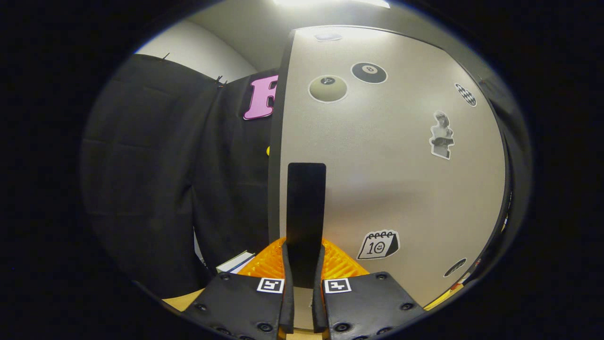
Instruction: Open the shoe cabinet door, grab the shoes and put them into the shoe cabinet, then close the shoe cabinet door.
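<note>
While its two fingers close in on either side of a tall black handle (306,217), the gripper (302,288) pinches that handle, which rises straight up from between the fingertips. That handle sits on the left part of the cabinet door (401,189), a pale grey panel with a dark rim that stands directly ahead of the fingers. Stickers dot the door: two billiard-ball stickers (369,72) near its top, a checkered one further right, a statue sticker (442,135) on the right half, and a calendar sticker (378,244) low down, just right of the fingers. Left of the door hangs the black cloth wall (155,179), with a white wall and ceiling above it. Just beyond the fingertips, at the foot of the handle, an orange ribbed thing (339,264) shows on both sides; what it is cannot be told. A strip of tan counter (181,301) shows beside the left finger. Shoes cannot be made out.
</note>
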